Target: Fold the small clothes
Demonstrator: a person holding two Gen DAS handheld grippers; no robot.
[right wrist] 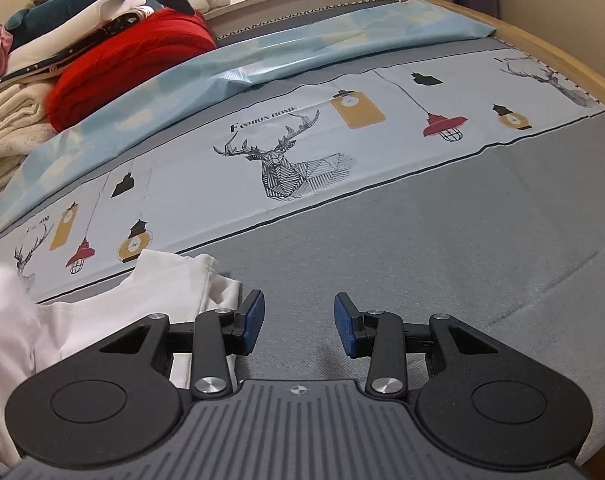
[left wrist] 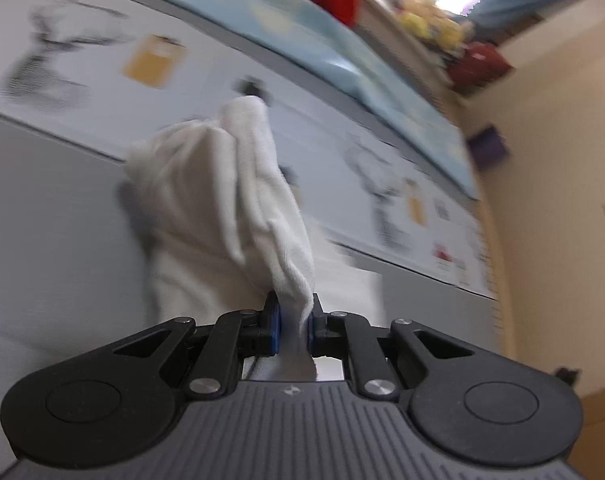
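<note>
White garment (left wrist: 222, 200) clamped in left claw (left wrist: 294, 320), lifted off bed (right wrist: 422, 240); right claw (right wrist: 298, 326) apart, empty. Next: right claw should take the opposite edge.

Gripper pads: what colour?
Blue, on black fingers. Clearest in the right wrist view on the right gripper, whose pads stand apart.

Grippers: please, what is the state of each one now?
Left gripper: closed on the white garment.
Right gripper: open, holding nothing.
</note>
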